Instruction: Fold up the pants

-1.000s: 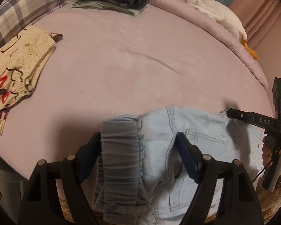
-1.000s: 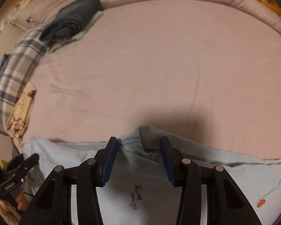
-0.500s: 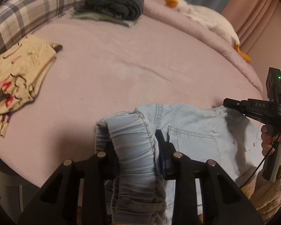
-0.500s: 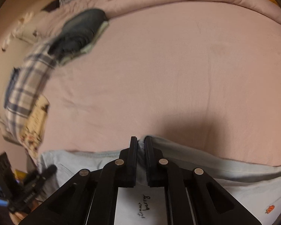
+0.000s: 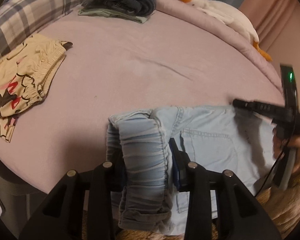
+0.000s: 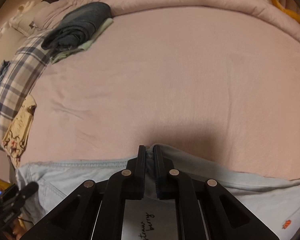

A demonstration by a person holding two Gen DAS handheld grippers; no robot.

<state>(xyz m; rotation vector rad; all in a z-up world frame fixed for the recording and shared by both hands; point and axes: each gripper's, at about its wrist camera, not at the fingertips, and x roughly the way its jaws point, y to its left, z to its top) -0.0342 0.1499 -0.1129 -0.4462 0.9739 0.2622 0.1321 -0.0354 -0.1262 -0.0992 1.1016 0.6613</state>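
Observation:
Light blue denim pants [image 5: 206, 140] lie at the near edge of a pink bed [image 5: 150, 64]. My left gripper [image 5: 148, 160] is shut on the bunched elastic waistband [image 5: 144, 152], which stands up between its fingers. My right gripper [image 6: 149, 156] is shut on a fold of the pants' far edge [image 6: 149, 157]; the pants [image 6: 80, 172] spread left and right below it. The right gripper also shows in the left wrist view [image 5: 270, 110], at the pants' right end. The left gripper shows at the lower left of the right wrist view [image 6: 16, 198].
A stack of folded dark and green clothes [image 5: 122, 2] sits at the far side. Cream cartoon-print shorts [image 5: 20, 80] lie at the left. A plaid pillow [image 5: 30, 10] is at the far left, a white goose plush [image 5: 220, 14] at the far right edge.
Both grippers have closed on the pants: the left on the waistband, the right on the far edge fold. The waistband has been bunched and lifted slightly.

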